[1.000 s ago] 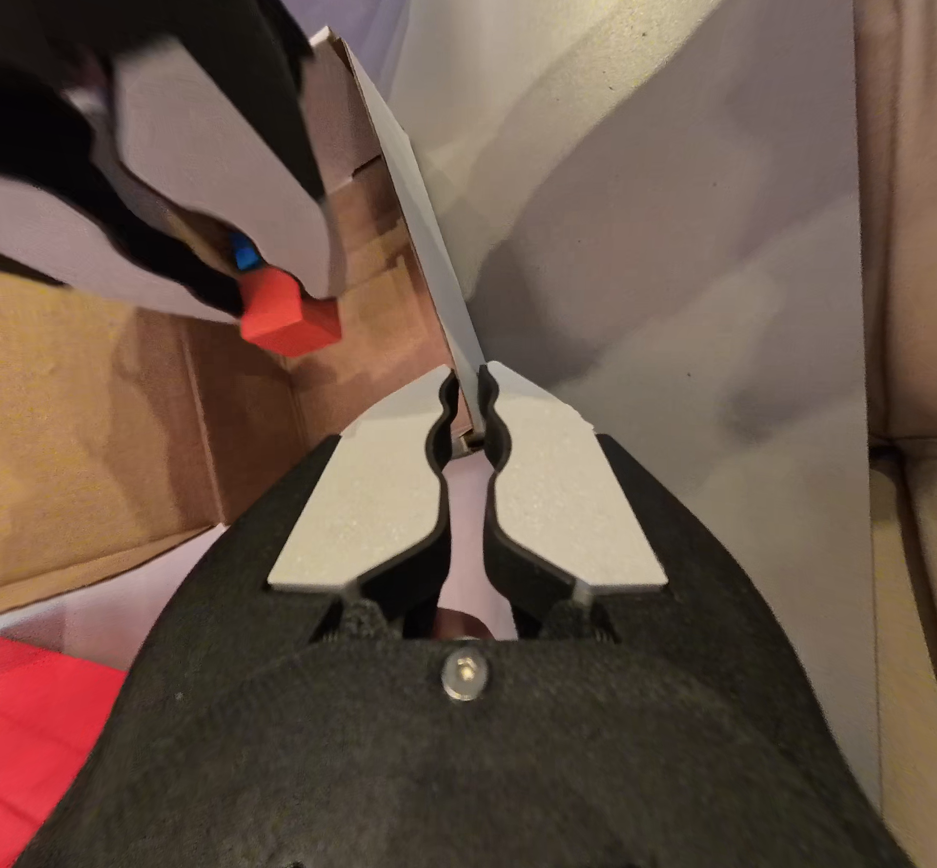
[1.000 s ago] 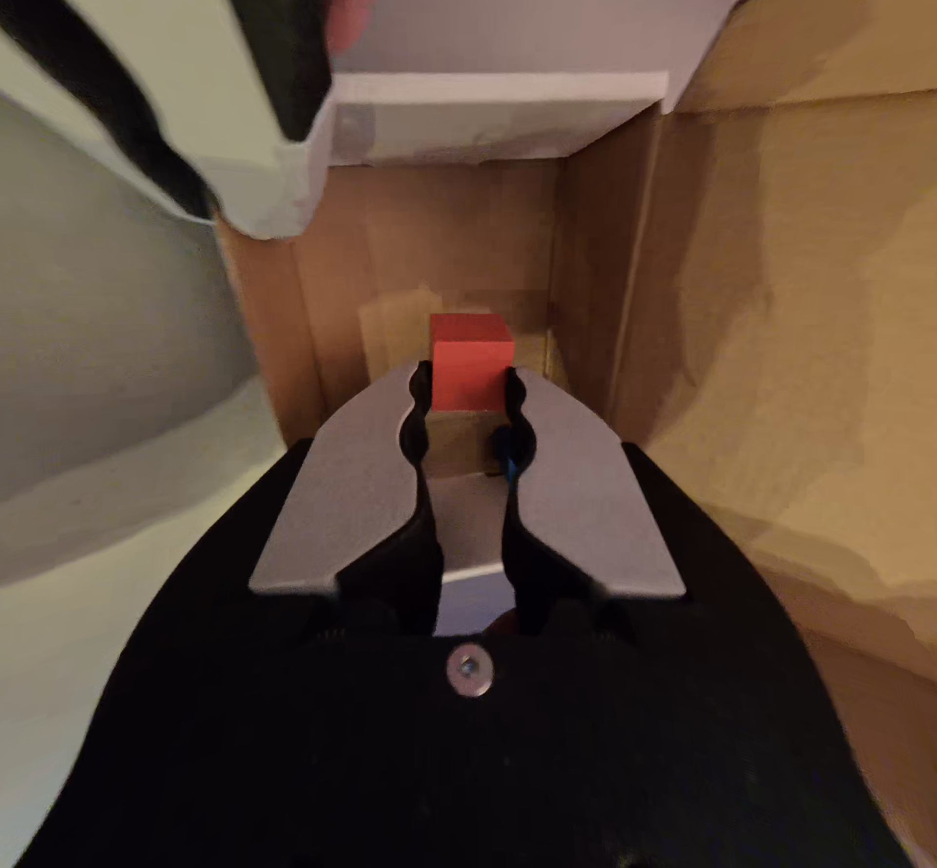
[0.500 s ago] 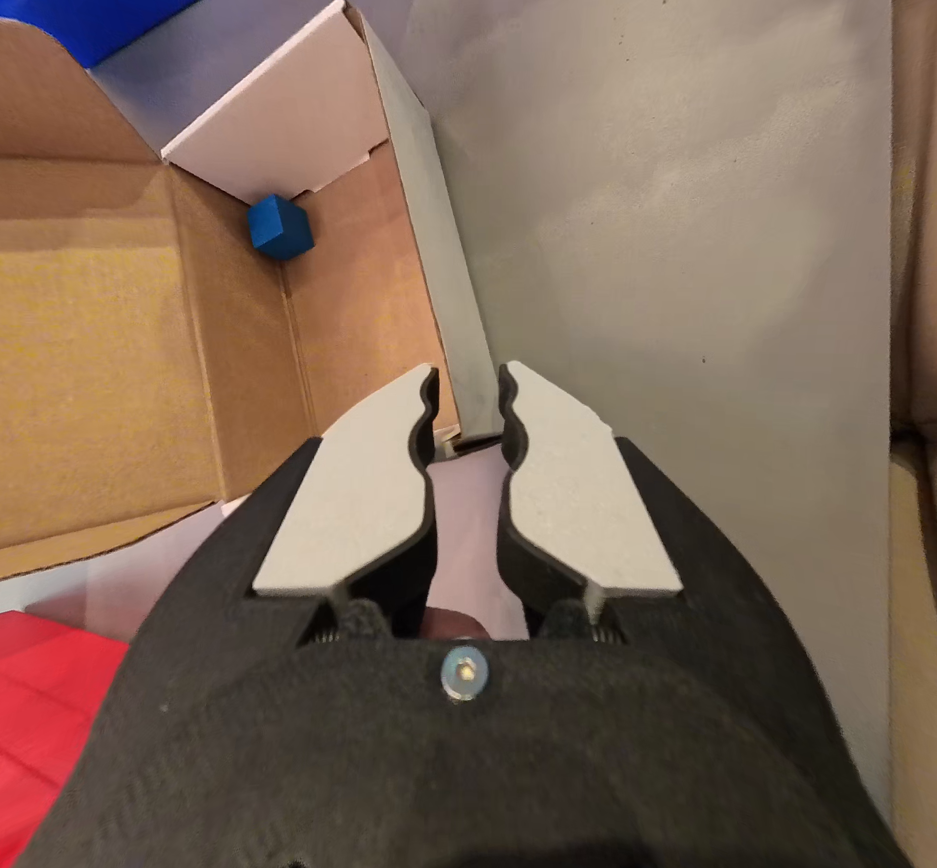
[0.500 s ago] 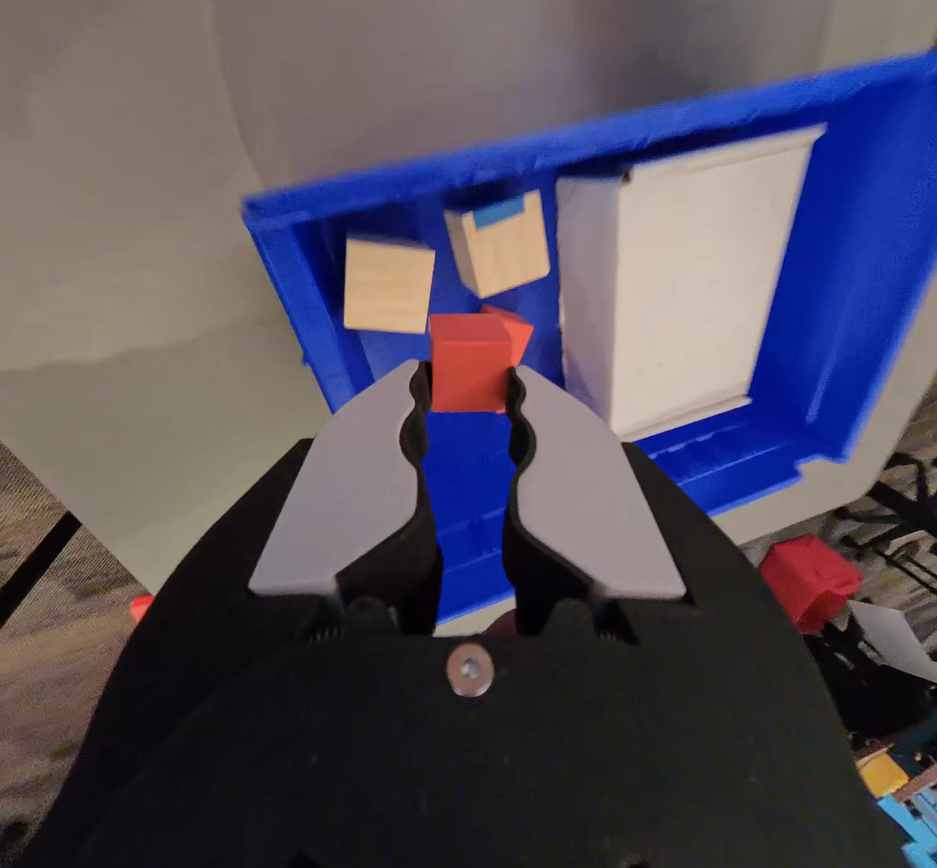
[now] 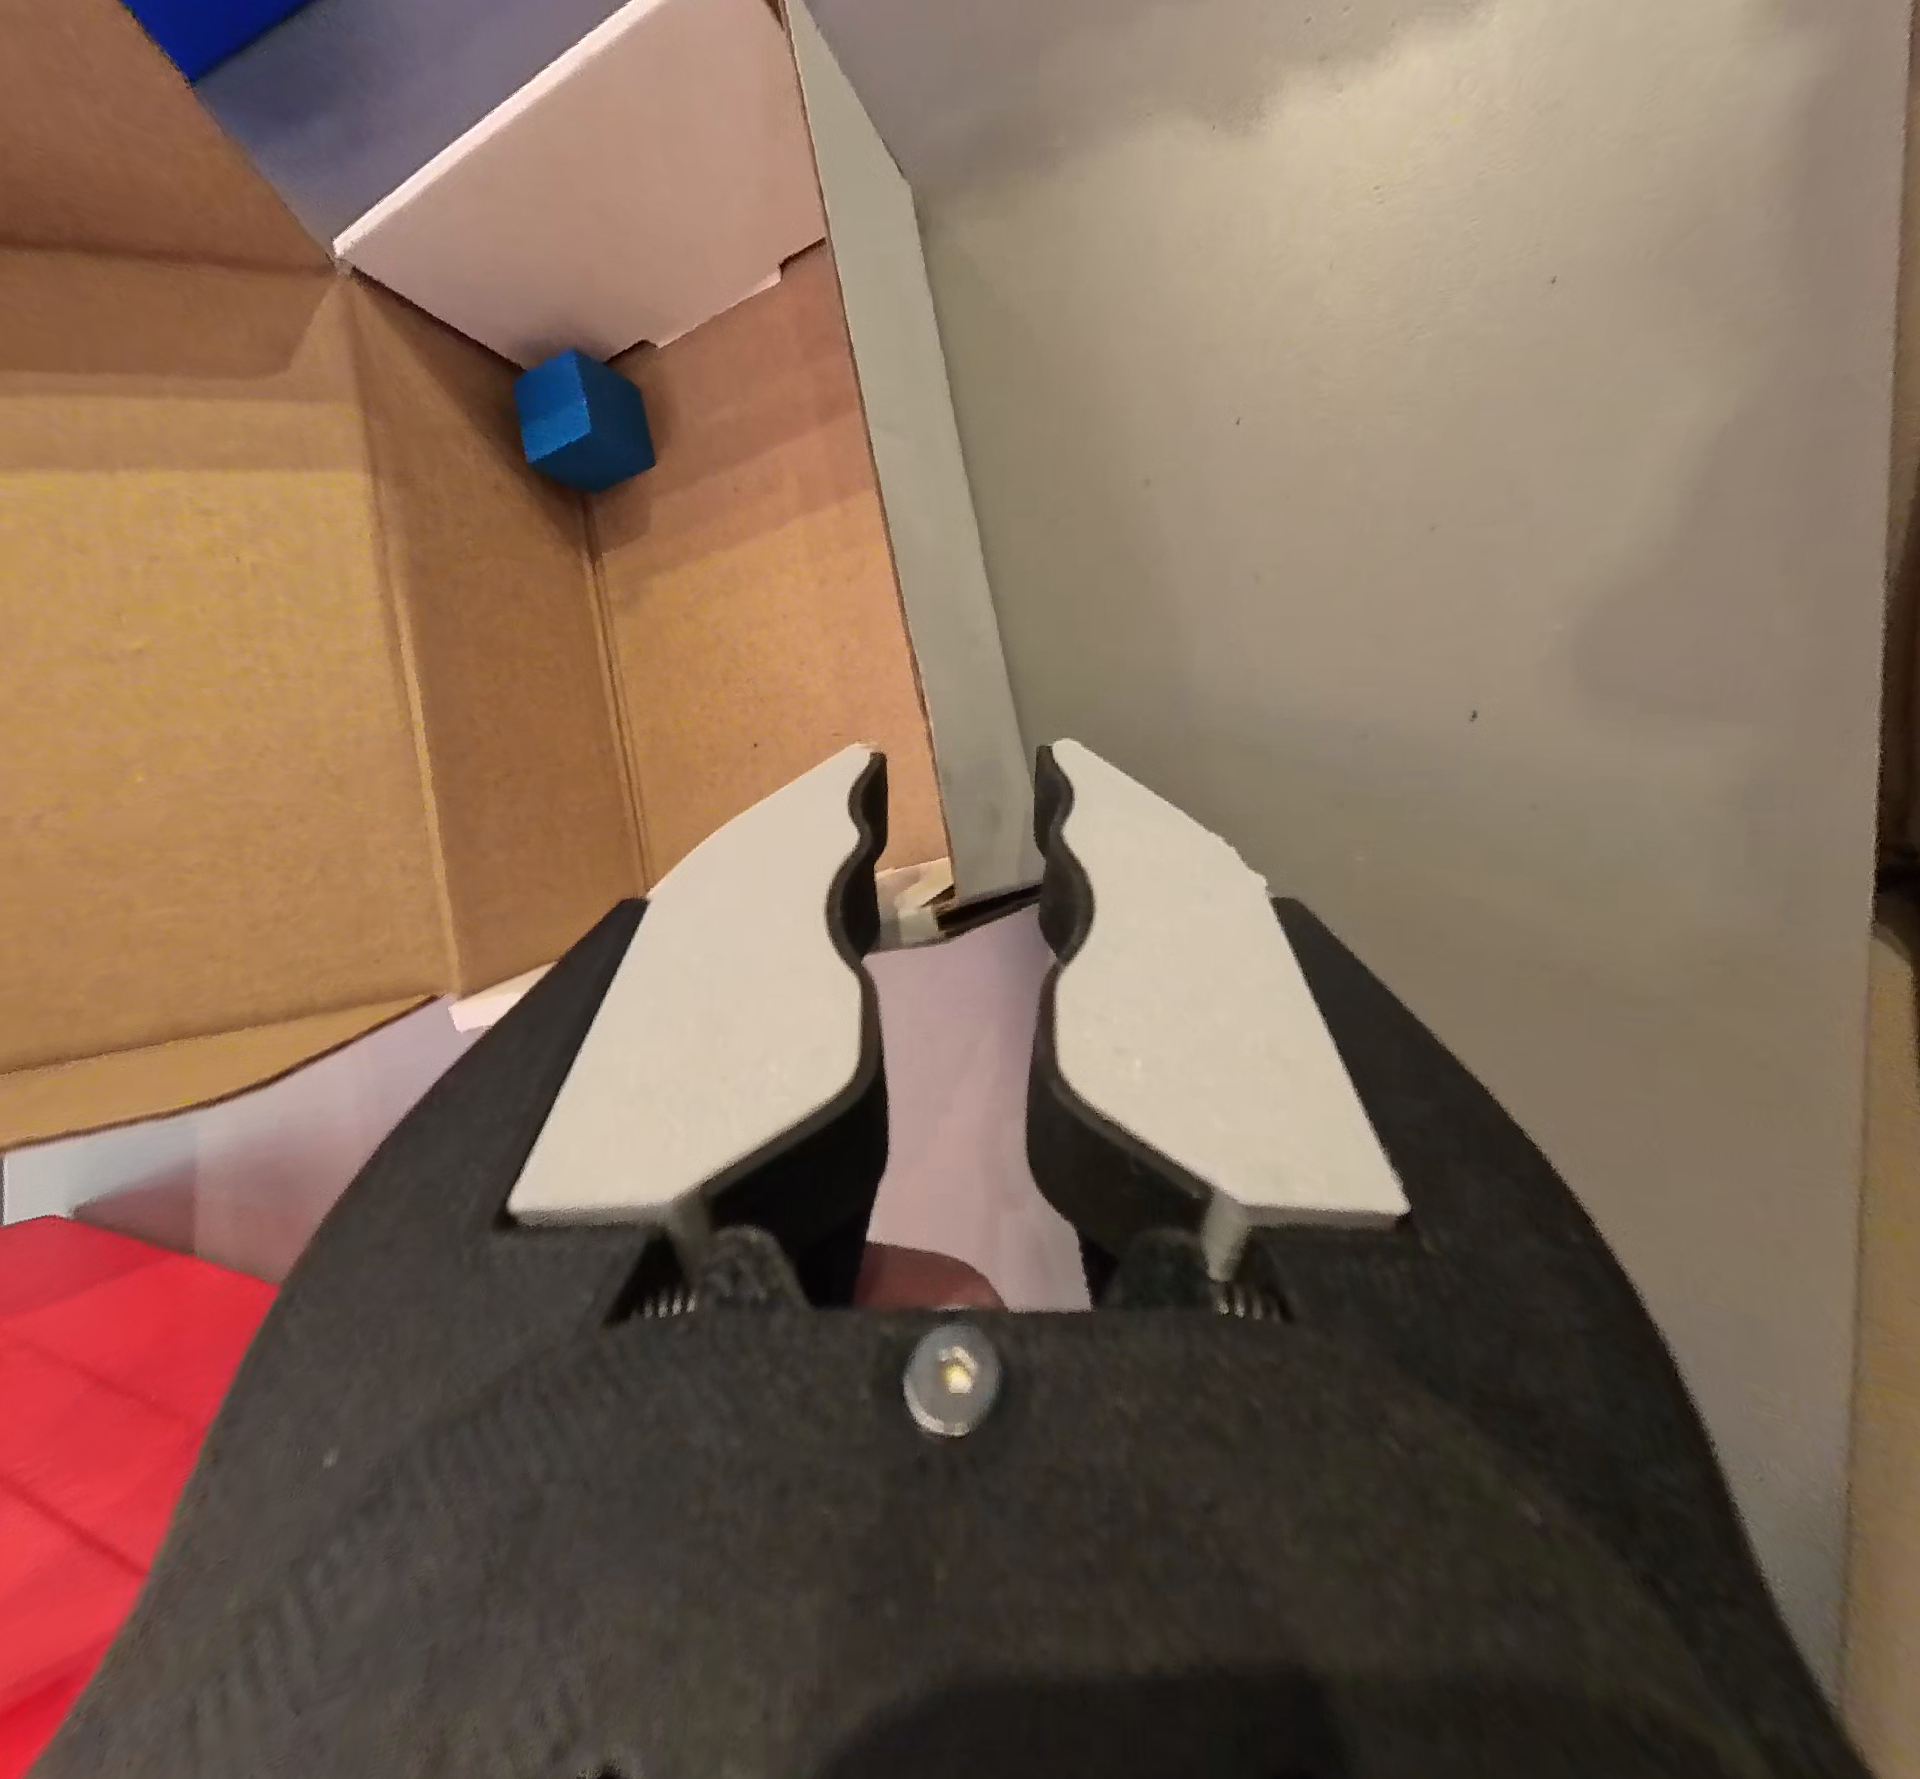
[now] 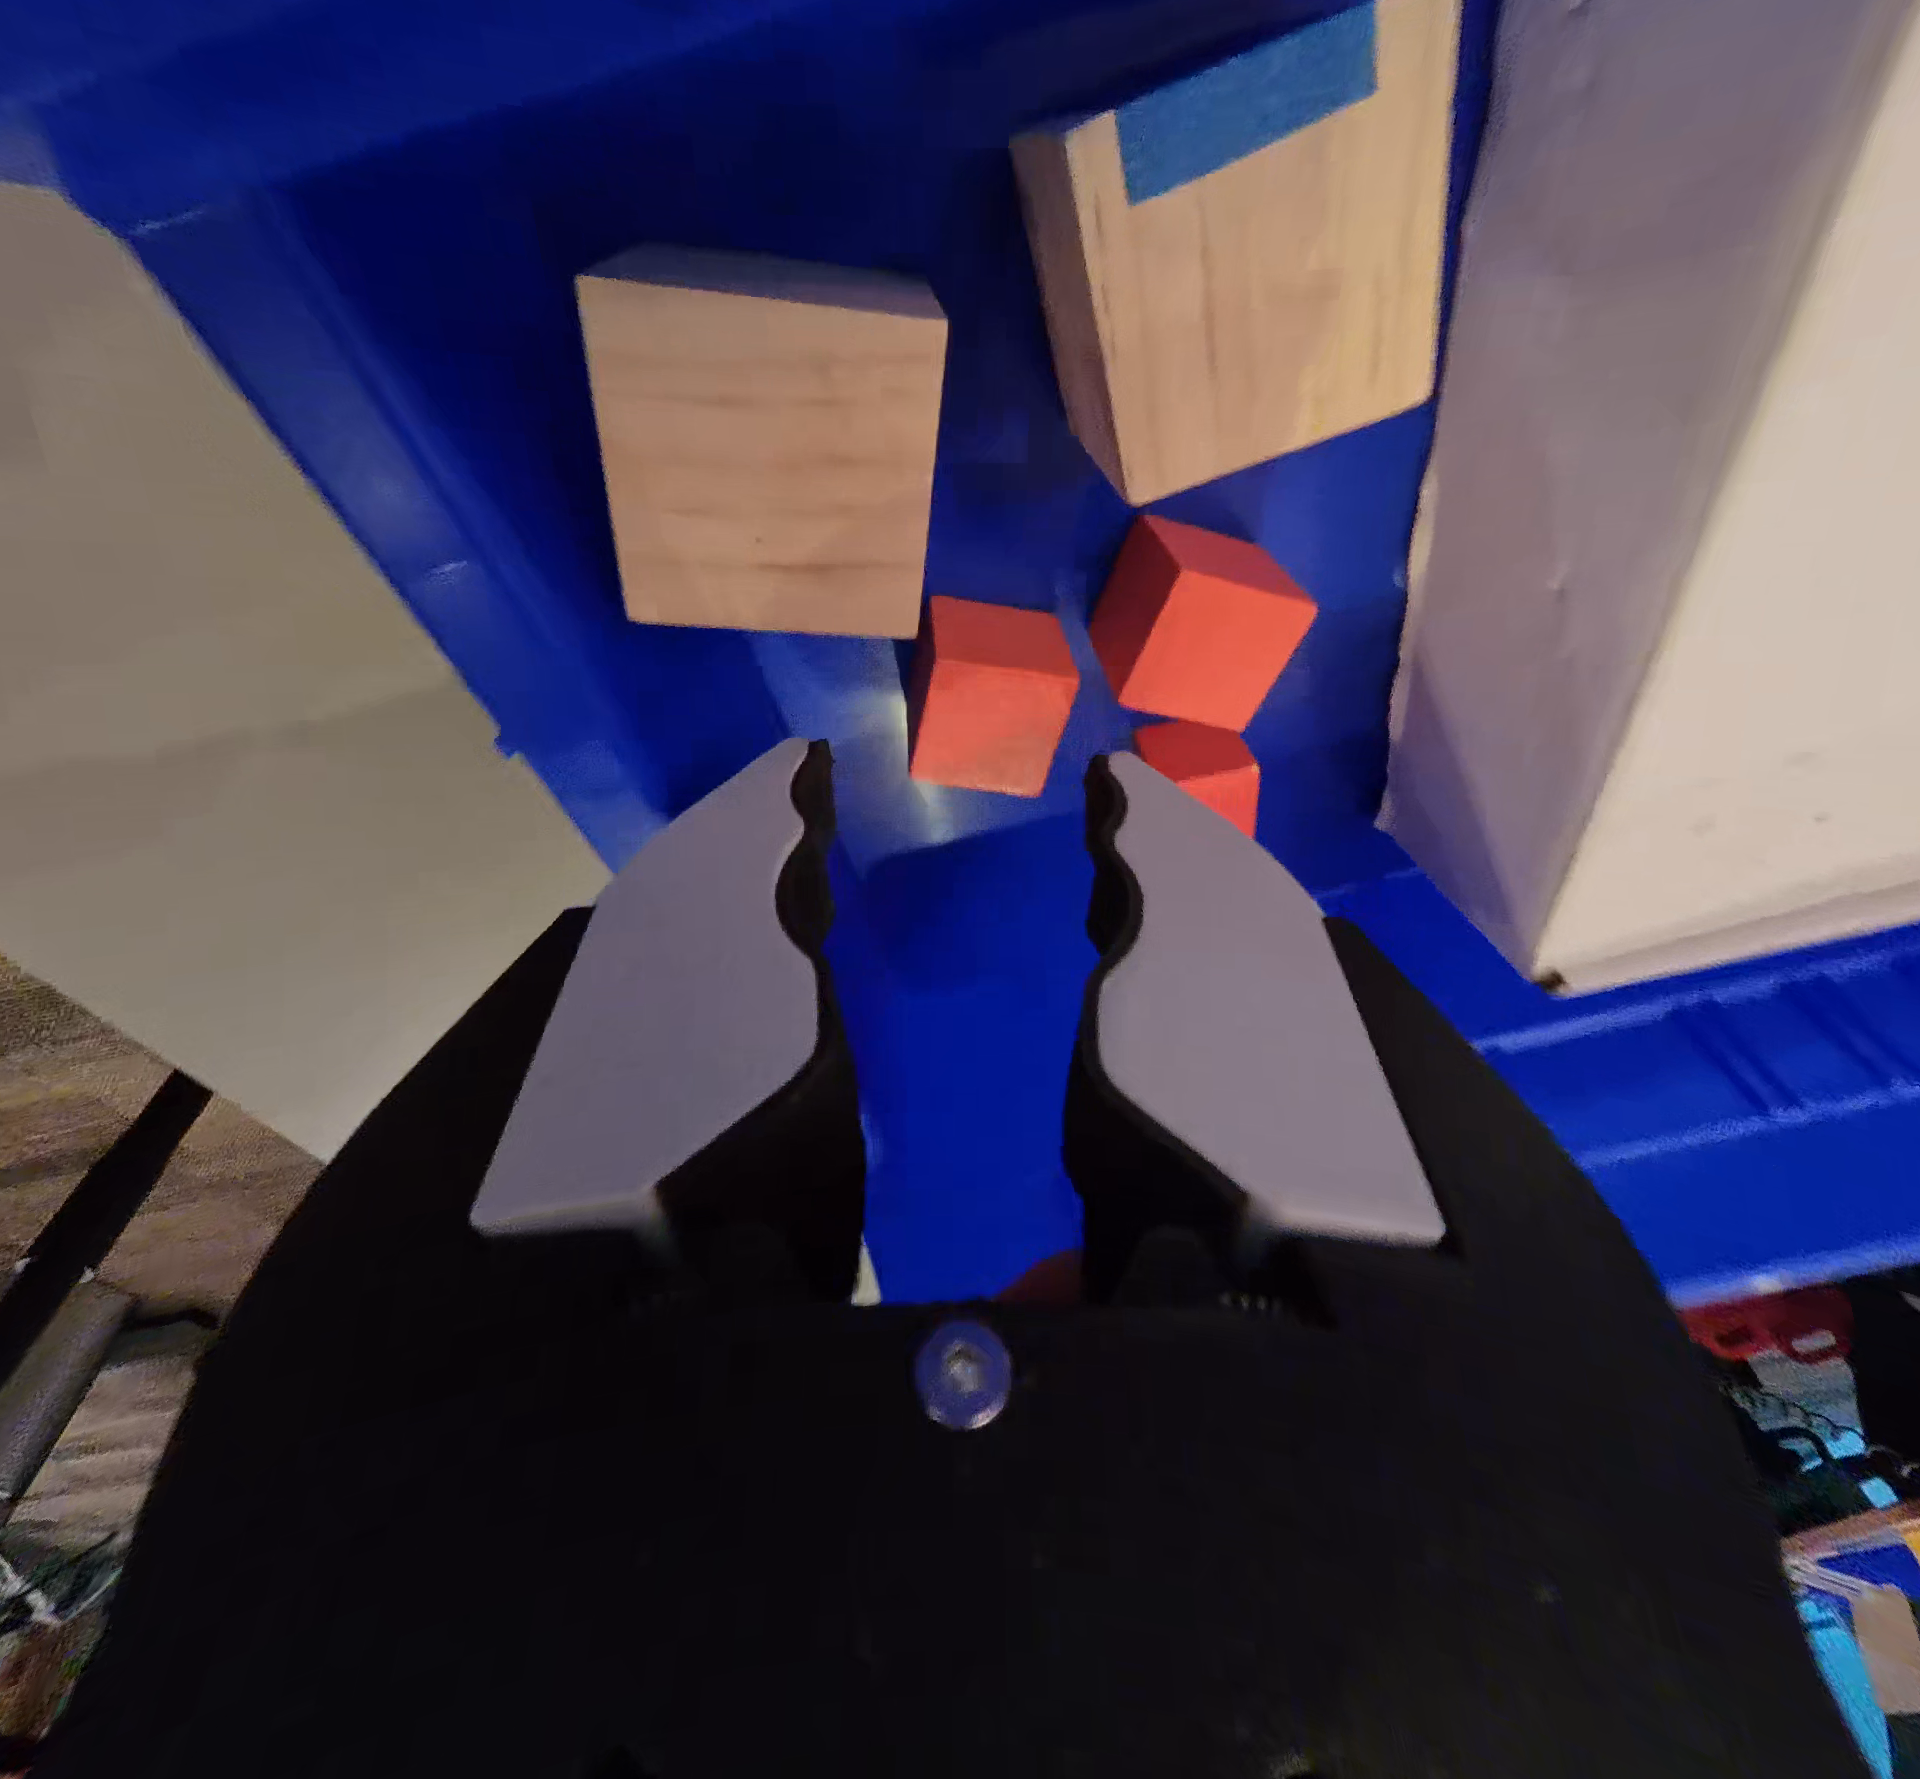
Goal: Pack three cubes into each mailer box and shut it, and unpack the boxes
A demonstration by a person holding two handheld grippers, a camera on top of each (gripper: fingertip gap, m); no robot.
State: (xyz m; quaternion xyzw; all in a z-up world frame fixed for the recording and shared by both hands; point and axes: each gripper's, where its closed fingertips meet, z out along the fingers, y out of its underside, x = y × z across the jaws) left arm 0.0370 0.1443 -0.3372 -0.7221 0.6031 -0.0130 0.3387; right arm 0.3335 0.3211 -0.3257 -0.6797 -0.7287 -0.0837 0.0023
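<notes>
In the left wrist view an open cardboard mailer box [image 5: 727, 607] stands on the white table with a small blue cube [image 5: 584, 434] in its far corner. My left gripper [image 5: 961, 779] is open, its tips either side of the box's right wall [image 5: 935, 524] near the front corner, apart from it. In the right wrist view my right gripper [image 6: 958, 763] is open and empty over a blue tray [image 6: 395, 441]. A red cube [image 6: 987, 695] lies just beyond its tips, beside two more red cubes [image 6: 1195, 623]. Two larger wooden cubes [image 6: 769, 441] lie farther in.
A shut white mailer box [image 6: 1683, 441] lies in the blue tray's right part. A red tray [image 5: 94, 1397] shows at the lower left of the left wrist view. The table edge and floor clutter [image 6: 1818, 1417] show at the right wrist view's sides.
My right gripper carried the red cube from the open box to the blue tray, opened and let it go. My left gripper let go of the box's right wall and opened.
</notes>
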